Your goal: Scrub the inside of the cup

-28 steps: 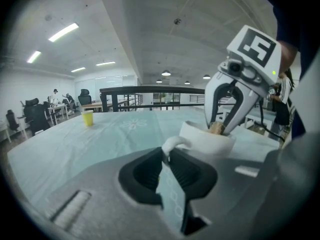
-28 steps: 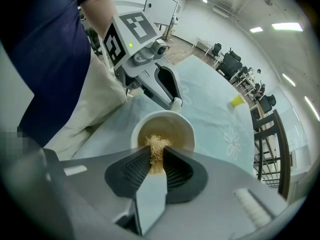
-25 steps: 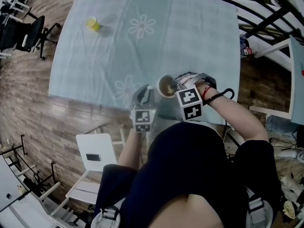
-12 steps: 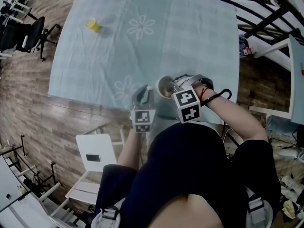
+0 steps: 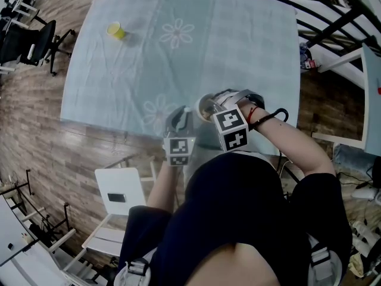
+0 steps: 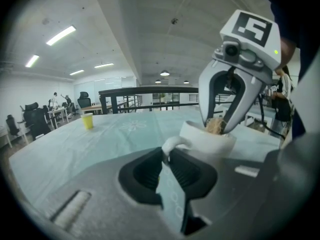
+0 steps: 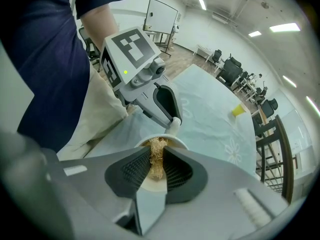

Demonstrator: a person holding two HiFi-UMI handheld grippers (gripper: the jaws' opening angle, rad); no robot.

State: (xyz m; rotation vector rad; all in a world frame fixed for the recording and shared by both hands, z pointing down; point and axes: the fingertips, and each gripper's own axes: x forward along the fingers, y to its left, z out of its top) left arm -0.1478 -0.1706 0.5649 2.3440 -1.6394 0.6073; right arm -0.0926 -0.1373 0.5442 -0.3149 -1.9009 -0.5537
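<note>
A white cup (image 5: 204, 107) stands near the table's front edge. My left gripper (image 5: 183, 117) is shut on the cup's handle (image 6: 172, 145), which shows white between its black pads. The cup (image 6: 207, 139) rises just beyond those pads. My right gripper (image 5: 211, 108) hangs over the cup's mouth, shut on a tan fibrous scrubber (image 7: 153, 160). The scrubber (image 6: 215, 126) dips into the cup (image 7: 161, 185) between the right gripper's fingers. The cup's bottom is hidden.
A pale blue tablecloth with flower prints (image 5: 177, 33) covers the table. A small yellow cup (image 5: 115, 30) stands at the far left. A white chair (image 5: 118, 193) sits below the table's front edge. Black railings (image 5: 333, 16) run at the right.
My right gripper has shifted a little to the left and up over the cup with the scrubber. The left gripper and the cup have stayed put.
</note>
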